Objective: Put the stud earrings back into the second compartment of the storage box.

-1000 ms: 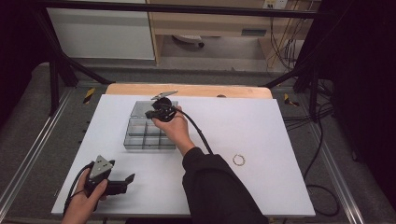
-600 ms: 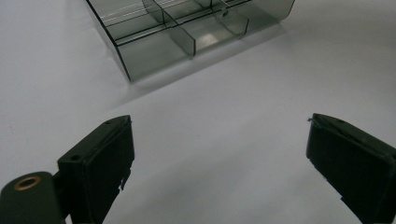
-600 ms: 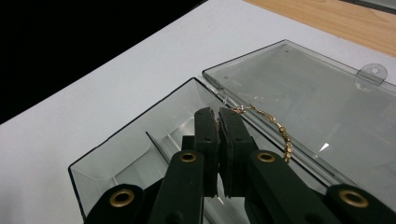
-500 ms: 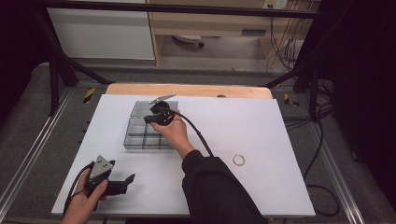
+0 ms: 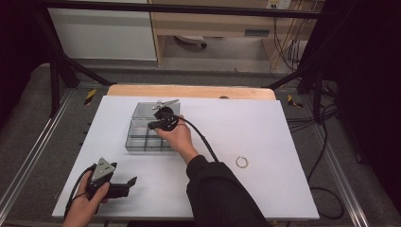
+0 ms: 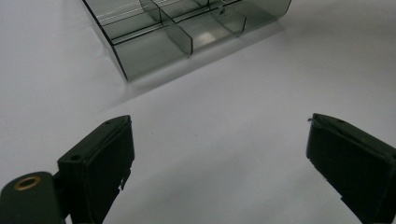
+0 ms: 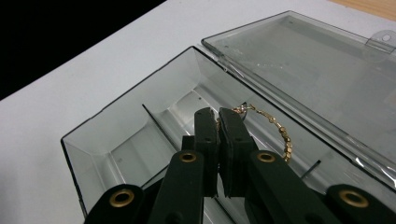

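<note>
I've got the right gripper (image 7: 218,122) pinched on the bracelet (image 7: 275,130), dangling inside the open box (image 7: 116,140) w/ lid flat behind, left gripper (image 6: 219,154) jaws wide apart over bare table; chain's prob light, limp, snaggy, so I'd hold near the clasp.

The right gripper (image 5: 157,118) moves nearer the person over the smoke-grey organiser box (image 5: 137,142), dipping toward its compartments; its jaws pinch a gold bracelet (image 7: 273,128) above one compartment.

Black tongs (image 7: 218,122) with brass-ringed screw holes, black cable, dark sleeve (image 5: 215,189).
</note>
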### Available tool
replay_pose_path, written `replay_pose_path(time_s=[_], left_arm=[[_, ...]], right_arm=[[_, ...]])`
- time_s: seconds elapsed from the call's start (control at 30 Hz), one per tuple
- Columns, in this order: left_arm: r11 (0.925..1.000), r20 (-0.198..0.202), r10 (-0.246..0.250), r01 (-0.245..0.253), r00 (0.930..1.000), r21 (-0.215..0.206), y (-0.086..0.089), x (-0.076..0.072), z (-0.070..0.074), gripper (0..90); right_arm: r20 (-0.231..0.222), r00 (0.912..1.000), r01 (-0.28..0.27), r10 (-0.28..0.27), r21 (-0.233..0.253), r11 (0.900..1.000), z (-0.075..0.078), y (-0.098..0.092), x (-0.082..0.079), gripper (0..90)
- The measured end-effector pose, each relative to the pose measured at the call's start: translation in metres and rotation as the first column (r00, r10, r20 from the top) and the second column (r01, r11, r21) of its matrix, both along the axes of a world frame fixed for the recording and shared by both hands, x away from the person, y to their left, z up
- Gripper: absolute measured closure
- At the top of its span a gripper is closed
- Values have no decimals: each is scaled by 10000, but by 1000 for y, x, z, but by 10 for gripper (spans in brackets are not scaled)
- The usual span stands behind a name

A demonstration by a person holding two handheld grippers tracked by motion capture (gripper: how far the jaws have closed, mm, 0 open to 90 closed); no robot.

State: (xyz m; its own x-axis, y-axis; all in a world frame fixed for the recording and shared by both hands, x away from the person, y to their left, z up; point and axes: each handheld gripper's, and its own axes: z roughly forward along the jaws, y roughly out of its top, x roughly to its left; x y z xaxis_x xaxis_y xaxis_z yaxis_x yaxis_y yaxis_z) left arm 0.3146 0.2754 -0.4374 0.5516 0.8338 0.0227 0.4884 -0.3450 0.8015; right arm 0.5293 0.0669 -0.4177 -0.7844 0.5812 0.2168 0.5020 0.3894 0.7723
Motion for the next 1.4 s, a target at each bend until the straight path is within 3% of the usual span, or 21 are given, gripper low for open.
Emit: replay_pose_path(time_s=[0.33, 0.4, 0.7, 0.73, 0.93, 0.97, 1.1, 1.2, 1.3, 1.33, 1.4], left_arm=[[10000, -9, -9, 9, 10000, 13, 0, 0, 0, 82], [10000, -33, -33, 33, 10000, 10, 0, 0, -1, 82], [9998, -68, -91, 93, 9999, 172, -1, 0, -1, 82], [9998, -66, -95, 96, 9999, 172, -1, 0, -1, 82], [9999, -78, -24, 25, 10000, 157, 1, -1, -2, 82], [9998, -77, -40, 41, 10000, 172, 0, 0, -2, 84], [9996, -78, -132, 134, 9999, 255, -3, -1, -3, 82], [10000, -267, -48, 49, 9996, 23, -5, 0, -4, 78], [10000, -193, 30, -29, 9998, 37, -5, 2, -5, 78], [9999, -171, 78, -76, 9998, 115, -4, 2, -5, 78], [9995, -149, 254, -252, 9996, 196, -2, 2, -6, 80]], right_arm=[[-197, 9998, 34, -37, -146, 9999, -3, 2, 0, 874], [-160, 9999, 46, -50, -244, 9997, -4, 1, 0, 802], [246, 9997, 94, -96, 81, 9999, 13, -17, -12, 723], [342, 9993, 138, -147, 266, 9996, 18, -25, -17, 673], [759, 9966, 305, -323, 246, 9992, 30, -46, -36, 519], [936, 9946, 432, -446, 172, 9989, 33, -57, -44, 444], [1410, 9883, 597, -582, -69, 9982, 39, -79, -60, 331], [1568, 9851, 745, -707, -185, 9971, 40, -91, -66, 284], [1684, 9793, 1139, -1119, -23, 9935, 45, -120, -78, 197], [1684, 9793, 1139, -1119, -23, 9935, 45, -120, -78, 197], [1809, 9718, 1542, -1513, -23, 9880, 47, -142, -85, 136]])
